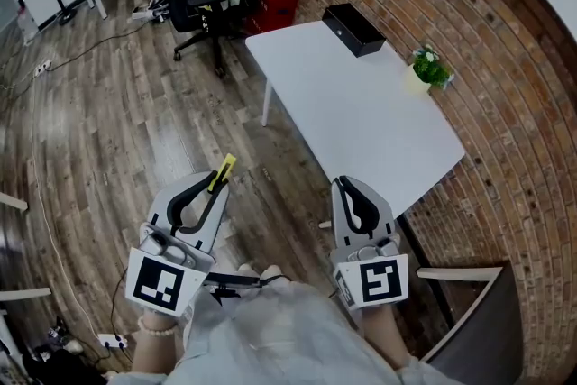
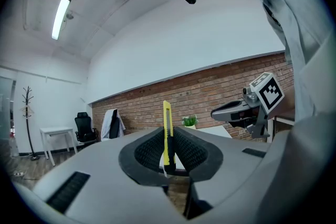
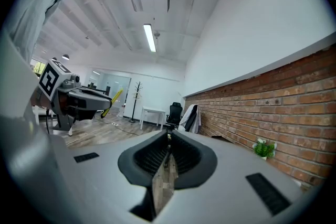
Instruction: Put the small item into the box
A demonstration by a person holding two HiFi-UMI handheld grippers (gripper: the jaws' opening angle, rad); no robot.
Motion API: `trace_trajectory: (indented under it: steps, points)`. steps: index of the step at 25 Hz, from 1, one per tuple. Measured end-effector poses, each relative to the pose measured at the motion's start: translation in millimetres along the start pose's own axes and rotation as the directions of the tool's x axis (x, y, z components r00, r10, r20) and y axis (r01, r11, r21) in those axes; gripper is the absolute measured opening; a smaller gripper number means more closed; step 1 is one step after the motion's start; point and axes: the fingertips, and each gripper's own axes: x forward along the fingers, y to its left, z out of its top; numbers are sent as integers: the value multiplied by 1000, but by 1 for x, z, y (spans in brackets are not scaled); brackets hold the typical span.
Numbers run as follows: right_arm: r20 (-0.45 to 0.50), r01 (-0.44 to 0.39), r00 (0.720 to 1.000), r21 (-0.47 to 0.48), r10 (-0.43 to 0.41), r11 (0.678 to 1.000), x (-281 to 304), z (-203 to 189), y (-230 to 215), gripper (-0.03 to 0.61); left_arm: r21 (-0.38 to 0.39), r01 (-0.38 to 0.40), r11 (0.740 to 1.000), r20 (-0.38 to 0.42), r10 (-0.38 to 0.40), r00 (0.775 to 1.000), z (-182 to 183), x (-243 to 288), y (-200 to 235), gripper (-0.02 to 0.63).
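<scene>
We stand on the wooden floor (image 1: 108, 131), a little way off from the white table (image 1: 361, 117), with a gripper in each hand held low in front of us. Our left gripper (image 1: 216, 183), down at about 7 o'clock in the head view, has its two jaws squeezed onto a thin yellow cutter (image 1: 224, 167). That cutter is the small item we have to put away. It is pinched near its bottom end, so most of it pokes out past the jaw tips and points toward 1 o'clock, where the table is. We think holding it by one end makes sense, because the free end can go into the box (image 1: 354, 29) first. Our right gripper (image 1: 346, 185), at about 5 o'clock, has its jaws pressed together with nothing between them. It looks like a spare helper for now, maybe to steady the box later. The black box sits at the far end of the table, up at about 1 o'clock, close to the brick wall (image 1: 505, 104). A little green plant (image 1: 427, 68) stands on the table at about 4 o'clock from the box. The cutter and the box are well apart, so we judge the job is only at its start: we need to step closer and reach over the table. We cannot tell from here if the box is open on top.
</scene>
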Motion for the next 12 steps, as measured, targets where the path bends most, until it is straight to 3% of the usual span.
trace_trajectory:
  steps: [12]
  points:
    - [1, 37, 999, -16, -37, 999, 5, 9, 13, 54, 1, 13, 1000, 16, -13, 1000, 0, -12, 18, 67]
